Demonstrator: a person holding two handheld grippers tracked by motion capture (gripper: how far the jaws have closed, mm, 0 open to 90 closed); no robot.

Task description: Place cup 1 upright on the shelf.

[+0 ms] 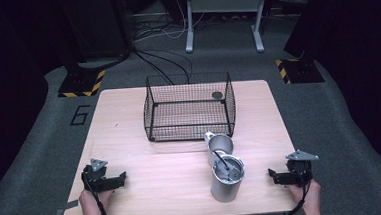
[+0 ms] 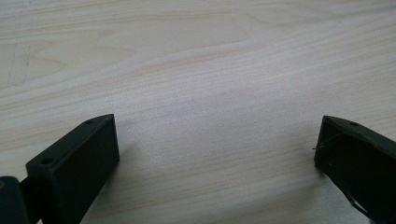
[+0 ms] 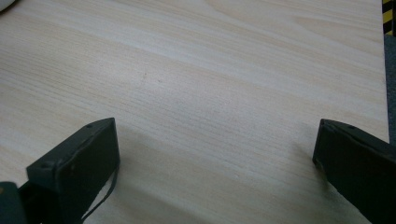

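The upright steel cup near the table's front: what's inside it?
A grey metal utensil leans inside the upright steel cup, handle against the rim. The cup's wall hides whatever lies lower down.

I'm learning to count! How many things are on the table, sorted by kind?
Wire basket: 1
Metal cups: 2, a tall cup in front and a small cup behind it
Hand-held grippers: 2, the left hand-held gripper and the right hand-held gripper, both open
Total: 5
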